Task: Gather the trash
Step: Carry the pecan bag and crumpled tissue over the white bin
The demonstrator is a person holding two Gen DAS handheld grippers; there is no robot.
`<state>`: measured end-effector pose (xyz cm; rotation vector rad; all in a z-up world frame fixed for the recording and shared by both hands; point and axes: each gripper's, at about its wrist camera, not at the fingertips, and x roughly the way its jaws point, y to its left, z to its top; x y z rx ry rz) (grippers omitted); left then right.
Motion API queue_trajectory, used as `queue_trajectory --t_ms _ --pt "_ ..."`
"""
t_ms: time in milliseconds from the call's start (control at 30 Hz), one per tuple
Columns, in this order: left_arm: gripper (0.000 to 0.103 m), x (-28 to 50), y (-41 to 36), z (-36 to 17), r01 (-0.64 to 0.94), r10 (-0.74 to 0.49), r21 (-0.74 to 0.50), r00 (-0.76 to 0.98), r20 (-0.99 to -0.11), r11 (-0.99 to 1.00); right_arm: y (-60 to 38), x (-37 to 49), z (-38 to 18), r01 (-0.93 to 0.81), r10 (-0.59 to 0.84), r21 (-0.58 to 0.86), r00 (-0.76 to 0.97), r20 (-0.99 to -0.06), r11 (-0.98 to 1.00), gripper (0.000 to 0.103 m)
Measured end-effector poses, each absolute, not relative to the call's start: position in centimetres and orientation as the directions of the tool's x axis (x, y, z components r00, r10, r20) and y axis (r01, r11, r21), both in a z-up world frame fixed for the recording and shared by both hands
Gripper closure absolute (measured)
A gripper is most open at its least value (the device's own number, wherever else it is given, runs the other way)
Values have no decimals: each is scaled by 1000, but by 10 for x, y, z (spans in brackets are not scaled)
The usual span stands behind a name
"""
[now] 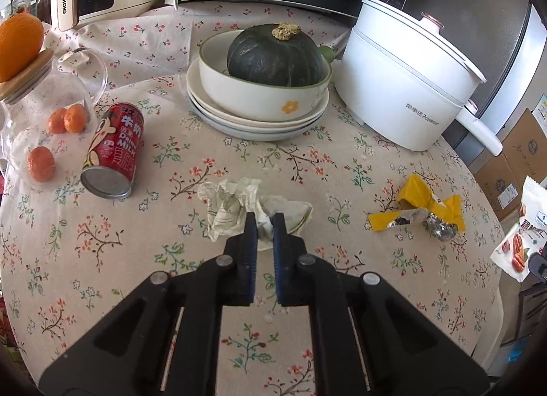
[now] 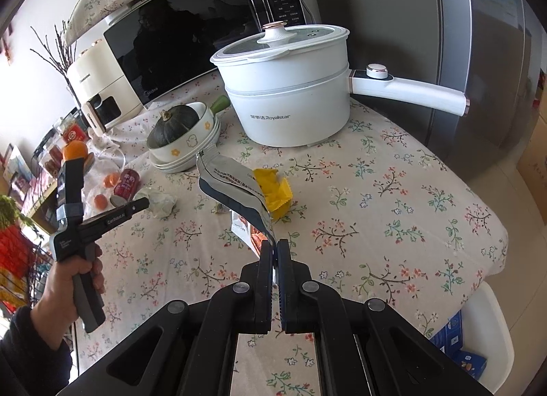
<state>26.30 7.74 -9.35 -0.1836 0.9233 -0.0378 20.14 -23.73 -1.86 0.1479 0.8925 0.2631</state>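
The left hand-held gripper (image 1: 264, 221) sits at the centre of the left wrist view, its two blue-padded fingers drawn close with only a narrow gap, their tips right at the near edge of a crumpled white paper wrapper (image 1: 236, 206) lying on the floral tabletop (image 1: 171, 293). Paper shows between the tips, but from this angle I cannot tell whether they actually pinch it.

To the right of the frame lies a torn yellow wrapper (image 1: 420, 204) with a ball of silver foil (image 1: 442, 228) touching its lower edge. At left a red milk can (image 1: 114, 149) lies on its side, just beside a clear glass jar (image 1: 51, 105) with small oranges behind it. In the upper middle, a dark green squash (image 1: 273, 54) sits in a white bowl (image 1: 259, 98) stacked on plates, with a white electric pot (image 1: 403, 88) just to its right.

In the right wrist view, the right hand-held gripper (image 2: 275, 247) is clamped on the lower end of a silver-lined snack bag (image 2: 232, 187), which rises up and to the left, lifted off the tabletop (image 2: 376, 225). The yellow wrapper (image 2: 275, 192) lies just behind the bag. At the left edge of the frame, a hand (image 2: 68, 279) grips the handle of the left tool, whose fingers reach toward the crumpled paper (image 2: 160, 202).
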Motion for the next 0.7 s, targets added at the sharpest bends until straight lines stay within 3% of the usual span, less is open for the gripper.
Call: queue_trajectory --t_ms 467,700 --pt "94 144 78 -53 -18 -139 -187 596 -791 982 -255 149 -9 -131 347 332 549 -761 934 100" --pt "94 102 67 -45 13 -193 -231 593 -782 973 -261 120 -4 -155 346 314 543 -765 937 100"
